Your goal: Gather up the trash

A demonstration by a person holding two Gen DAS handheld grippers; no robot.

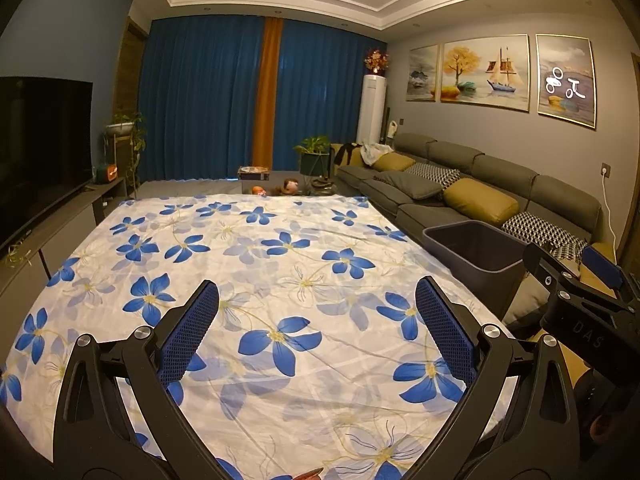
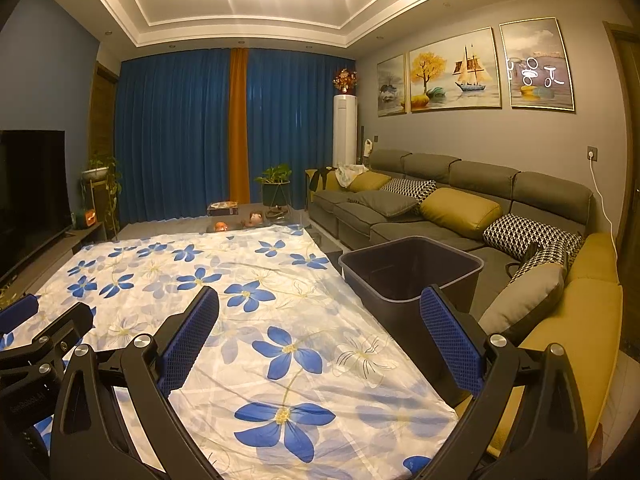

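Dark bin (image 2: 412, 276) at the table's (image 2: 256, 320) right edge; a scrap (image 1: 308, 475) at the near edge.

Bin: dark grey plastic, roughly square with rounded corners and a rolled rim, upright, open-topped; its interior is in shadow, contents cannot be told. It stands beside the flowered cloth, ahead and right of the left tongs (image 1: 316, 332), just ahead of the right tongs' (image 2: 320, 332) right finger. A small reddish-brown scrap shows at the bottom edge, below the left tongs, mostly cut off.
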